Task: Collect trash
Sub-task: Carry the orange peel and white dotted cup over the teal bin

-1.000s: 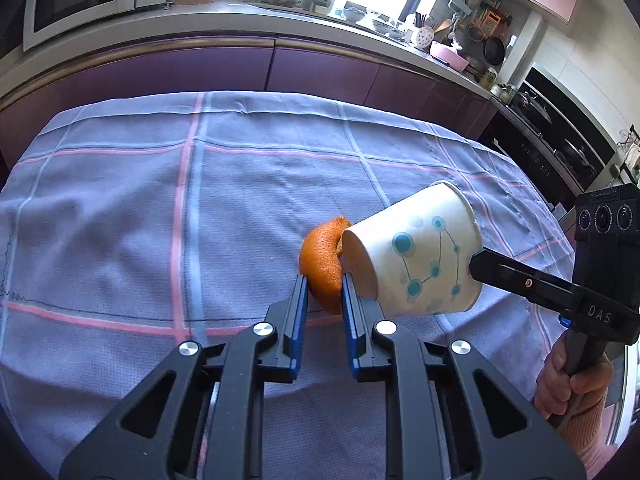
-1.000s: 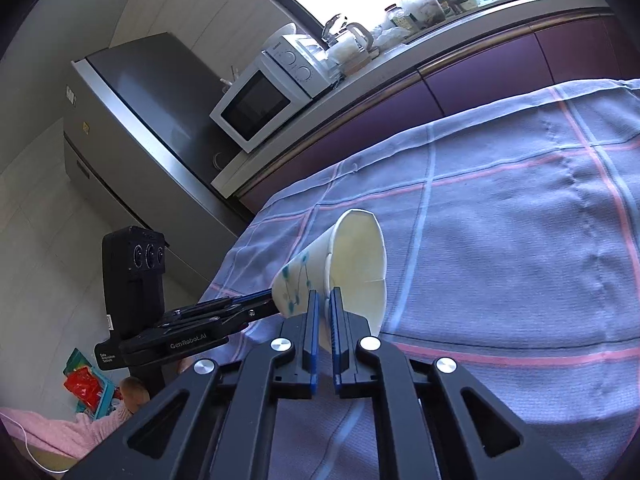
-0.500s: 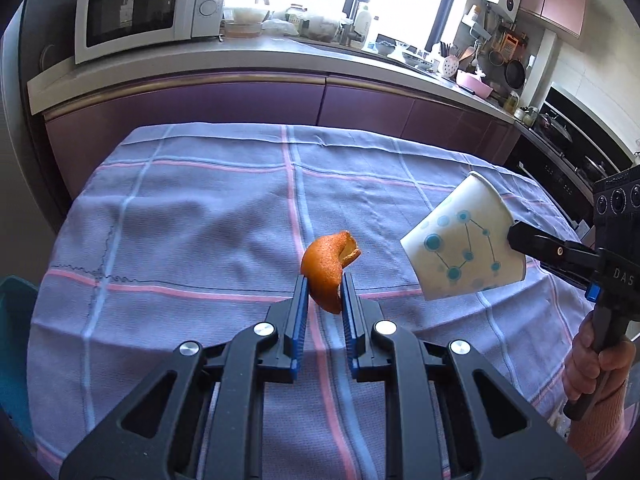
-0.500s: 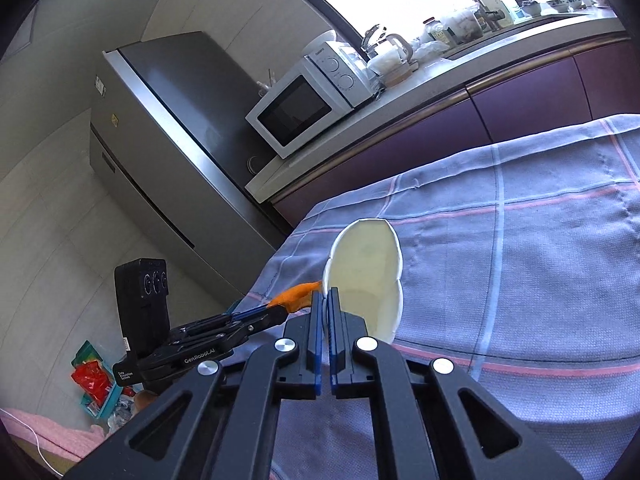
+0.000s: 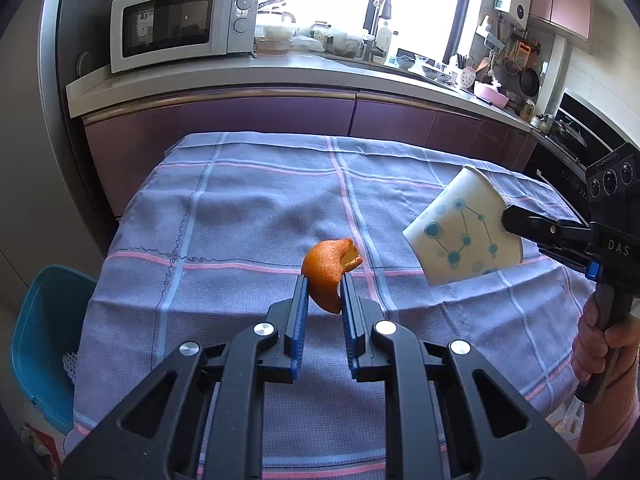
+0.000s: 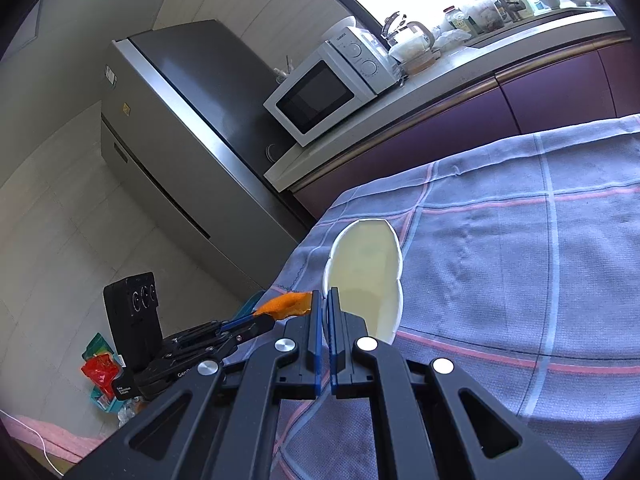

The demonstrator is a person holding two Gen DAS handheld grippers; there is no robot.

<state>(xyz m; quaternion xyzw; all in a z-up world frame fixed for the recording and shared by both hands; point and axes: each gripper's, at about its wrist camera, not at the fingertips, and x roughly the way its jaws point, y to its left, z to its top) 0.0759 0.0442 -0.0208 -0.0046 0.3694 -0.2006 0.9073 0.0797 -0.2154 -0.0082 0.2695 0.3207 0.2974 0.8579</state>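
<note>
The left tool is clenched narrowly on an orange peel, held above the checked cloth on the counter. Beyond it to the right, the right tool pinches a paper cup by its wall, jaws nearly together.

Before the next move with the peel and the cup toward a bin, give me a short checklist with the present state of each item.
1. Orange peel clamped in the left gripper: ok, both pads press on it.
2. Paper cup pinched by the right gripper: ok, the jaws are shut on its rim wall.
3. Cup free of contents that could spill: ok, the inside shown in the right wrist view looks empty.
4. Both items lifted off the tablecloth: ok, neither touches it.
5. Bin in sight: ok, a blue bin stands by the table's left edge.
6. Room inside that bin: cannot tell, its inside is out of view.
</note>
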